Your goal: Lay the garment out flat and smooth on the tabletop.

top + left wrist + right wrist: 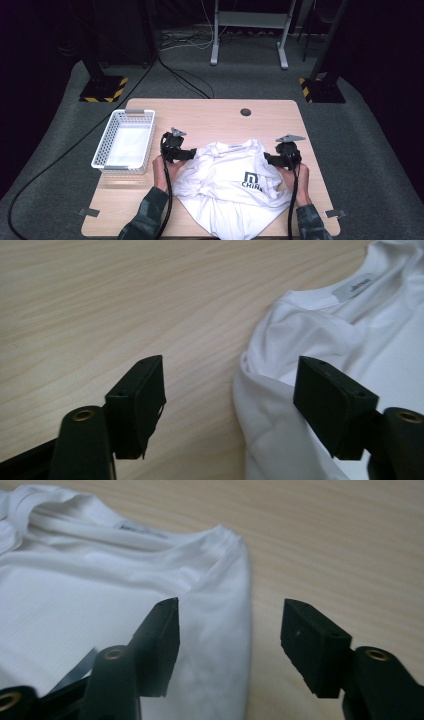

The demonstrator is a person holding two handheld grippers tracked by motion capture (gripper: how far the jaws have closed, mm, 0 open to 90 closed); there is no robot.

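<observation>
Basket (125,142): it sits at the bench's (210,117) far left, well apart from your work, so it stays out of the way until you need it.
Left claw (186,154): you hold it at the shirt's left shoulder with its jaws standing apart. In the left gripper view (230,390) one jaw is over bare wood and the other over cloth, so the shoulder edge runs between them, likely ready for a pinch.
T-shirt (232,185): the white shirt lies crumpled in the middle of the bench, collar away from you, logo (251,180) up, hem spilling towards the near edge. The neck label (356,286) faces up, so the front is towards you.
Right claw (271,159): you mirror the left one at the opposite shoulder, jaws also apart and gripping nothing. In the right gripper view (229,632) the shirt's folded side edge lies in the gap.
Why the symmetry: taking both shoulders at once would, I judge, let you lift and spread the shirt evenly.
</observation>
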